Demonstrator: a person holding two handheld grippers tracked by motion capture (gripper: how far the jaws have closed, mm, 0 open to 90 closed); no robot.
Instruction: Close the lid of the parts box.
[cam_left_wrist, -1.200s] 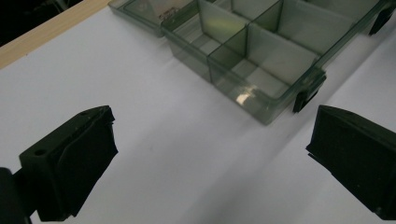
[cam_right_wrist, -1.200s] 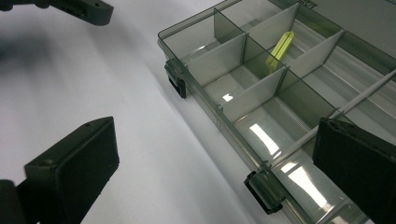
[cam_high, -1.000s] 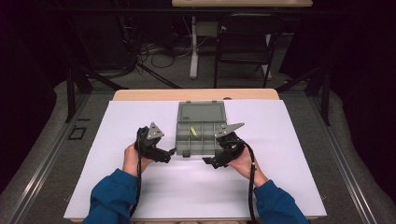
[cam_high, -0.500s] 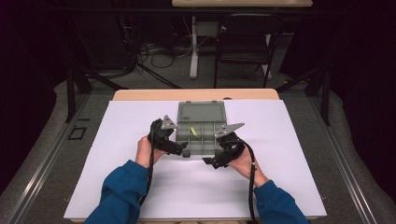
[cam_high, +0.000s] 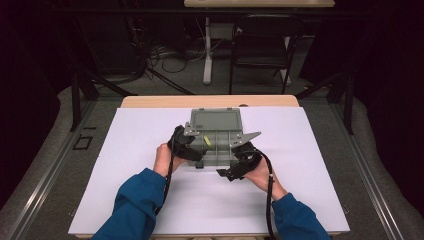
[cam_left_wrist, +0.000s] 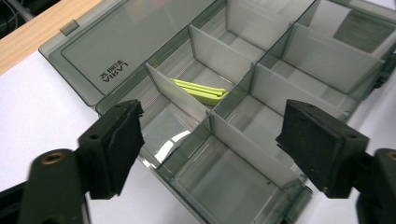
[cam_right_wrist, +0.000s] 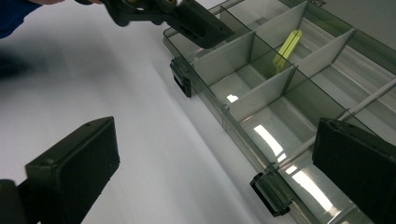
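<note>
A smoky clear compartment box (cam_high: 220, 150) lies open mid-table, its lid (cam_high: 216, 120) folded back flat. A yellow-green strip (cam_left_wrist: 201, 91) rests in one compartment on the left side (cam_high: 206, 140), and shows again in the right gripper view (cam_right_wrist: 287, 46). My left gripper (cam_high: 196, 152) hovers open over the box's near-left corner (cam_left_wrist: 215, 126), its pads (cam_left_wrist: 116, 140) straddling two compartments and holding nothing. My right gripper (cam_high: 227, 172) stands open at the box's front edge (cam_right_wrist: 217, 154), one pad (cam_right_wrist: 79, 158) over the white sheet, the other over the box.
The box sits on a white sheet (cam_high: 150, 130) over a wooden table (cam_high: 150, 101). Two latches (cam_right_wrist: 182, 77) (cam_right_wrist: 273, 191) stick out from the box's front wall. The other gripper (cam_right_wrist: 177, 14) reaches in at the top of the right gripper view. Beyond the table stand a chair and cables.
My left gripper has moved right and forward from beside the box to over its near-left corner. The right gripper has stayed at the front edge.
</note>
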